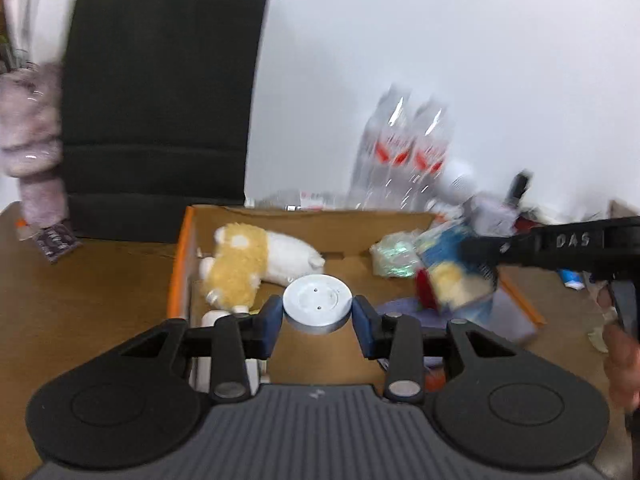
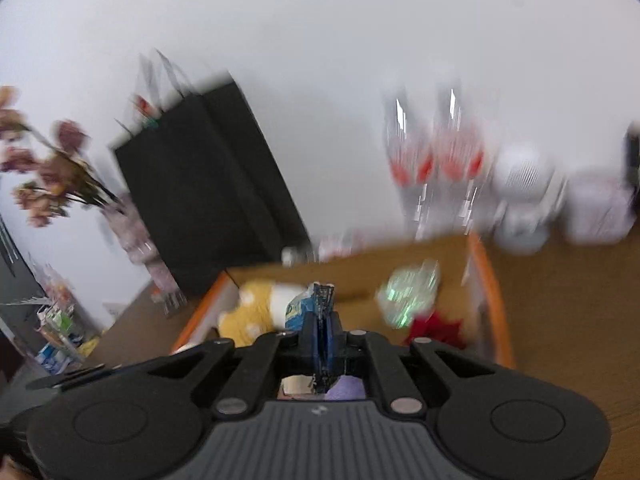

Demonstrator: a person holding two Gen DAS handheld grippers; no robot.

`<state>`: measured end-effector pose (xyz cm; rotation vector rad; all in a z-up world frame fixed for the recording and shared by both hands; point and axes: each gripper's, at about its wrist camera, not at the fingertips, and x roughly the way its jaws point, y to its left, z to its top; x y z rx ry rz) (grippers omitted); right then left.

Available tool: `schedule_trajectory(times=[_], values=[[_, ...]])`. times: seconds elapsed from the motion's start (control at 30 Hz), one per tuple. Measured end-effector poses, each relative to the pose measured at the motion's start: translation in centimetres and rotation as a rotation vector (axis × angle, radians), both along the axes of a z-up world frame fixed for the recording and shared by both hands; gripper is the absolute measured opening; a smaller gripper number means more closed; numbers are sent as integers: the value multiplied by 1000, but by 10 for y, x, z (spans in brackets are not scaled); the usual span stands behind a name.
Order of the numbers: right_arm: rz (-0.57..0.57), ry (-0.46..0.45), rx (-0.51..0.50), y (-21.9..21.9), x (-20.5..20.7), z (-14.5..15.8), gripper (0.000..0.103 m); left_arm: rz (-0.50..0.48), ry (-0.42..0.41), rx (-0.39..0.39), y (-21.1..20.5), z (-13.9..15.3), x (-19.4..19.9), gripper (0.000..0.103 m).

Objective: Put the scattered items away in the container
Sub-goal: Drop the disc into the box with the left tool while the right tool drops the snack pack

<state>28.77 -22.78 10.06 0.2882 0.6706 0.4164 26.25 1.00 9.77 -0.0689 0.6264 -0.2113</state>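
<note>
1. My left hand-held gripper (image 1: 318,312) clamps a round grey metal disc (image 1: 317,303) between its blue pads, above the near edge of the open cardboard box (image 1: 182,264) on the bench.
2. A yellow-and-white plush toy (image 1: 256,264) lies in the box's far left.
3. My right hand-held gripper (image 2: 323,342) is closed on a crinkly blue snack packet (image 2: 310,308) over the box.

A black paper bag (image 1: 160,108) stands on the brown surface (image 1: 80,300) against the white wall (image 1: 440,40). Two clear bottles (image 2: 436,168) with red labels stand beside a white rounded device (image 2: 520,196). Dried flowers (image 2: 44,168) lean at left.
</note>
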Motion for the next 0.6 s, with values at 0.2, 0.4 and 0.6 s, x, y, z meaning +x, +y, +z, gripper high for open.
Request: schedule_trajectory(times=[0.2, 0.4, 0.6], values=[[-26, 76, -17, 24, 65, -42, 15, 26, 86, 89, -22, -27, 57, 43], [-119, 126, -80, 17, 75, -56, 56, 13, 43, 122, -21, -19, 50, 57], [-95, 206, -296, 22, 57, -42, 71, 94, 125, 223, -23, 4, 39, 89]])
